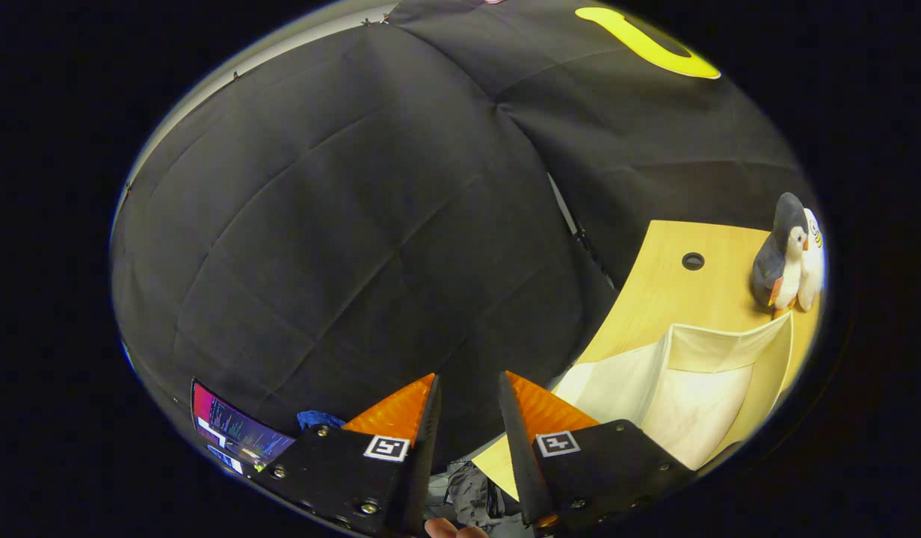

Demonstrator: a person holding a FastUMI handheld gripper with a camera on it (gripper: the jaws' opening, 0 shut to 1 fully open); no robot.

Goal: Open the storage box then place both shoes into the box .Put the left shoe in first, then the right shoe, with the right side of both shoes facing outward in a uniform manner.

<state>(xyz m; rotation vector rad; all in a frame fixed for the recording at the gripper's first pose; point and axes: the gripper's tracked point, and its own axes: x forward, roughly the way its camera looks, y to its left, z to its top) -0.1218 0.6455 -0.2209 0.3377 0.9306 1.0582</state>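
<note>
Background stuff around the booth

A plush penguin is parked near the far edge of the light wooden table, with a second, paler plush toy pressed right up against it. A round cable hole is cut into the tabletop just beside them. Off past the table's edge, a lit screen can be seen, with a bit of blue cloth beside it.
</note>
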